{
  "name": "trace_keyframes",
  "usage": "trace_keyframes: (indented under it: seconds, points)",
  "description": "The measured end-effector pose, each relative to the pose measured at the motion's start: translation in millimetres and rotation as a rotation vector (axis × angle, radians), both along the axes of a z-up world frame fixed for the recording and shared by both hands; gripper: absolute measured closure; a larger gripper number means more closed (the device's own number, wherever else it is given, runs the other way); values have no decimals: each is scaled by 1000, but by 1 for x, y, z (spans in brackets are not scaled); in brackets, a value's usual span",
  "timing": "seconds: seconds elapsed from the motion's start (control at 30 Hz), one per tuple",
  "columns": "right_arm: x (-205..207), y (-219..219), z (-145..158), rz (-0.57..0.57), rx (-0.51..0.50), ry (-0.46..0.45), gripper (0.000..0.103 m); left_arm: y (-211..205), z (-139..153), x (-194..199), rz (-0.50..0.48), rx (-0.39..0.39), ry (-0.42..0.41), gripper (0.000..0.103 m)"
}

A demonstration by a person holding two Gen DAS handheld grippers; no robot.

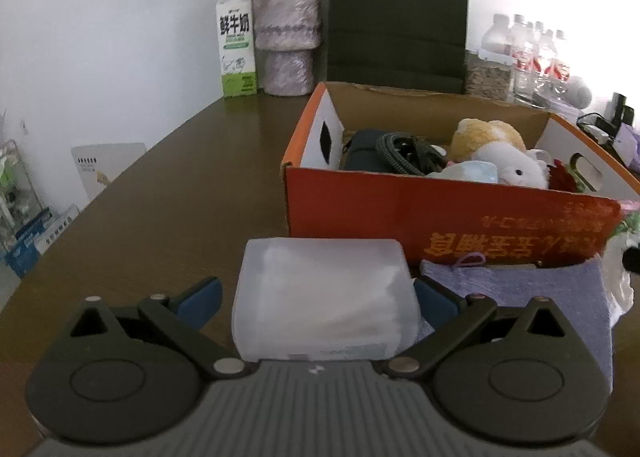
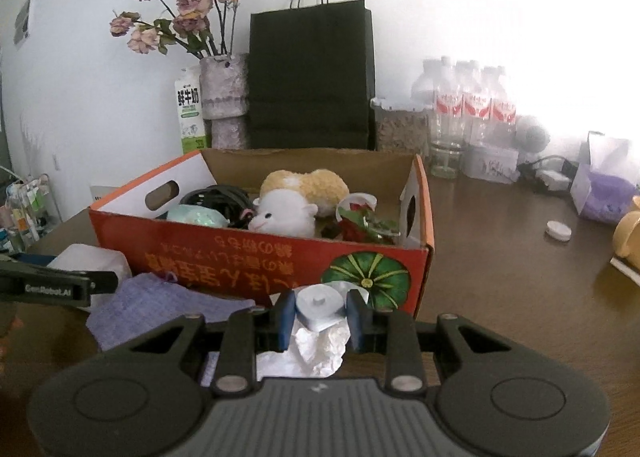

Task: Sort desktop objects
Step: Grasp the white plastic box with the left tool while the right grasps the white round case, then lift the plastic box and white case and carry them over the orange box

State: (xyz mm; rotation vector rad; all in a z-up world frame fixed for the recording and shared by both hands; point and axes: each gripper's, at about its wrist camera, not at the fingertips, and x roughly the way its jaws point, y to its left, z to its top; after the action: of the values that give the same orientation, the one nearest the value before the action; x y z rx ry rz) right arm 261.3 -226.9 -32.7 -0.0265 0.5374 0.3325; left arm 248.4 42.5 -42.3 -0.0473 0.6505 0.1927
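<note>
Left tongs (image 1: pixel 316 299) wide around frosted box (image 1: pixel 324 297), right tongs (image 2: pixel 320 317) pinching white roll (image 2: pixel 320 303)

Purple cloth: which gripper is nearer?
Left. The left gripper, holding a clear box, sits right beside the purple cloth; the right gripper is further off it.

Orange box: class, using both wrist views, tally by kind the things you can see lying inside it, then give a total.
Plush toys (tan plush, white plush): 2
Coiled black cable: 1
Dark pouch: 1
Pale blue packet: 1
Red and green bunch: 1
Total seen: 6; anything buried underneath is hidden.
</note>
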Motion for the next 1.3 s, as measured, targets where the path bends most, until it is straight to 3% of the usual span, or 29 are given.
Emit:
trace_keyframes:
  seconds: [0.17,0.43,0.87,1.3]
  points:
    - [3,-3,-7,3,24,17,77,3,-5,3,-1,-10,2,1]
    - [0,-1,-12,3,16,20,77,6,-6,3,-15,-51,-21,19]
    - [-10,1,-5,3,29,-19,77,3,5,-11,-12,-40,-64,19]
    - [-28,4,40,7,66,-119,77,-4,49,-39,-67,-50,-191,19]
